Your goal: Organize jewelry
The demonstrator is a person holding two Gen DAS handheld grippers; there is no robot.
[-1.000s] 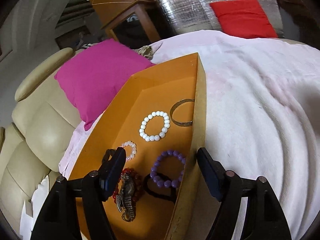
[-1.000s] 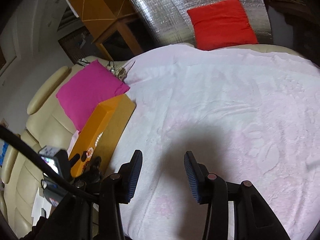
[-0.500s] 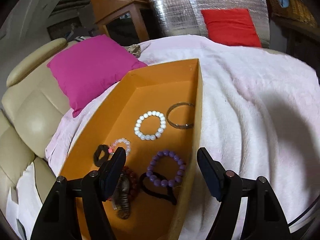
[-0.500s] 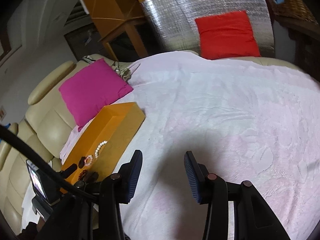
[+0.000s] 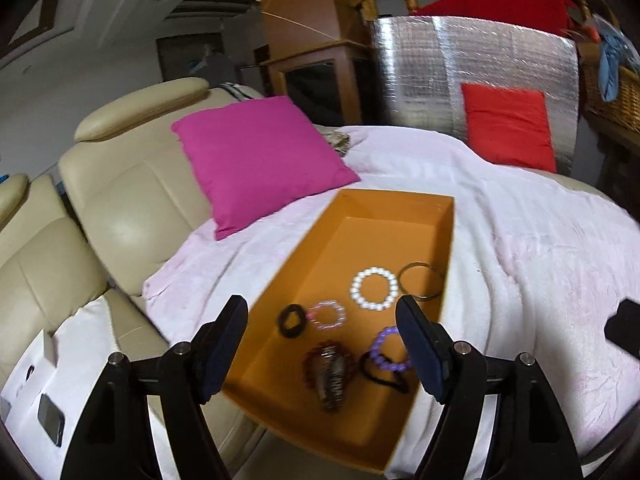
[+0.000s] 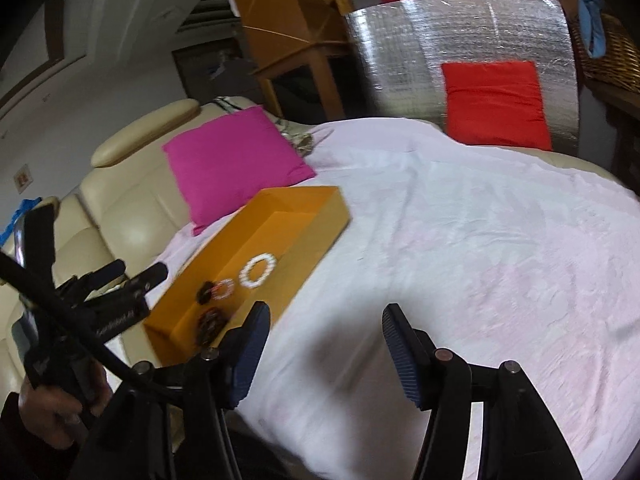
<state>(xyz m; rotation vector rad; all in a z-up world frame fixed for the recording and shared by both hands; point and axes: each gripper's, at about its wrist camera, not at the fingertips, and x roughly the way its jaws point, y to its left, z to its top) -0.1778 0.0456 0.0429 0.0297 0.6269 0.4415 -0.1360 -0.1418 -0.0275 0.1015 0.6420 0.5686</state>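
An orange box (image 5: pixel 384 216) of bracelets sits on a pink blanket (image 5: pixel 540 248), below the released, empty left tool (image 5: pixel 322 344). The right tool (image 6: pixel 322 344), jaws opening on nothing, hovers over blanket just right of the box; only its view shows the hand (image 6: pixel 52 408) gripping the left tool.

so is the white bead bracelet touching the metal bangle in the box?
Apart. The left wrist view shows a strip of orange box floor between the white bead bracelet and the metal bangle; they lie side by side.

Open orange box (image 5: pixel 448 240) on pale sheet — bracelets (image 5: pixel 374 289) lying inside.
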